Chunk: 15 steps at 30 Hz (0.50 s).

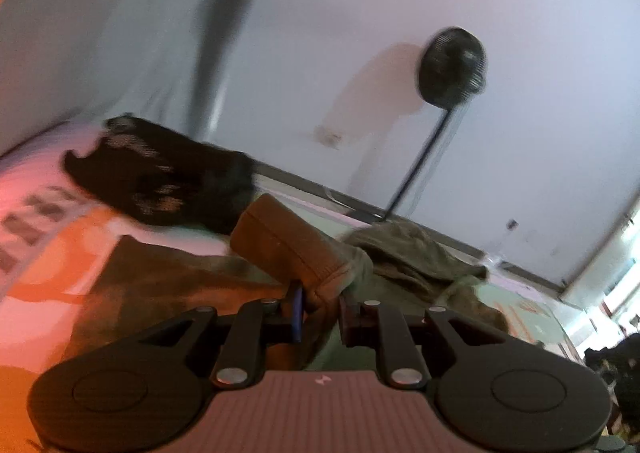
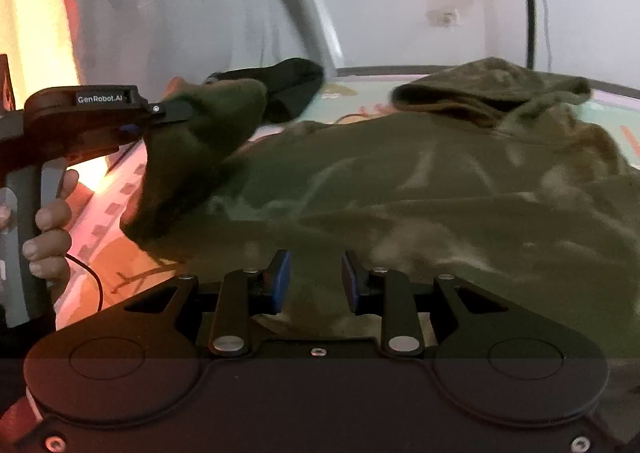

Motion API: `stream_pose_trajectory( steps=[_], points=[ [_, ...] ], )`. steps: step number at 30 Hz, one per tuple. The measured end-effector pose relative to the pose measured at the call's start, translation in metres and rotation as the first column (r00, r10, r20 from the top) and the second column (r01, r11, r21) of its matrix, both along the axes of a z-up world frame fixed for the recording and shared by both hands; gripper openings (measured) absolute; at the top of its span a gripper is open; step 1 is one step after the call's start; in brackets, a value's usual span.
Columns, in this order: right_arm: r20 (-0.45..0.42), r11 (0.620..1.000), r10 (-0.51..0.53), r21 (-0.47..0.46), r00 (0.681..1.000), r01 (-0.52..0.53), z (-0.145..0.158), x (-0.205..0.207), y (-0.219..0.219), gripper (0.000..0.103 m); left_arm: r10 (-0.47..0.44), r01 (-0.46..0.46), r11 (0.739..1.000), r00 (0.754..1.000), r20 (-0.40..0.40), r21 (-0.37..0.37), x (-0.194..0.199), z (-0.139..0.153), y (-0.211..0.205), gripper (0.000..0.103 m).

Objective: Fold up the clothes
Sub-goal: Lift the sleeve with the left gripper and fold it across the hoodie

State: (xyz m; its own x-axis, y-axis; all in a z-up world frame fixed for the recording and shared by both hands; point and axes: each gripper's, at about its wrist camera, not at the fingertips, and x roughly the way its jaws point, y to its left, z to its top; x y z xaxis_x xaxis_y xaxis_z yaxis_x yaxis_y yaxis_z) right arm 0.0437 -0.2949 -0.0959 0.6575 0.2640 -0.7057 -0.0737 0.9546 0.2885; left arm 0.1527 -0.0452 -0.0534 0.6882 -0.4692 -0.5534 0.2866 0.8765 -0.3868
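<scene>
An olive green hoodie (image 2: 400,181) lies spread over a printed sheet (image 2: 120,253), its hood (image 2: 492,89) at the far side. My left gripper (image 1: 320,297) is shut on the hoodie's sleeve cuff (image 1: 288,245), which stands up brownish between the fingers. The right wrist view shows that same left gripper (image 2: 172,113) at the left, holding the sleeve (image 2: 192,157) lifted off the sheet, with a person's hand (image 2: 52,221) on its handle. My right gripper (image 2: 316,281) is at the near edge of the hoodie, with olive cloth filling the gap between its blue pads (image 2: 282,281).
A black garment (image 1: 160,173) (image 2: 296,89) lies bunched at the far side by the wall. A black standing fan (image 1: 452,65) is behind the bed, and its pole (image 2: 530,1) shows at the top right. A thin cable (image 2: 92,277) hangs near the hand.
</scene>
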Motion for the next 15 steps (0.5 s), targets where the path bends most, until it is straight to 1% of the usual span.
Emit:
stream_pose_trajectory(
  steps=[7, 15],
  points=[
    [-0.003, 0.997, -0.075, -0.028, 0.997, 0.075, 0.0, -0.023, -0.061, 0.026, -0.137, 0.137, 0.991, 0.99, 0.013, -0.003, -0.02, 0.003, -0.087, 0.019],
    [-0.002, 0.985, -0.164, -0.049, 0.986, 0.164, 0.001, -0.055, -0.129, 0.026, -0.266, 0.266, 0.963, 0.964, 0.005, -0.041, -0.043, 0.0, -0.17, 0.019]
  ],
)
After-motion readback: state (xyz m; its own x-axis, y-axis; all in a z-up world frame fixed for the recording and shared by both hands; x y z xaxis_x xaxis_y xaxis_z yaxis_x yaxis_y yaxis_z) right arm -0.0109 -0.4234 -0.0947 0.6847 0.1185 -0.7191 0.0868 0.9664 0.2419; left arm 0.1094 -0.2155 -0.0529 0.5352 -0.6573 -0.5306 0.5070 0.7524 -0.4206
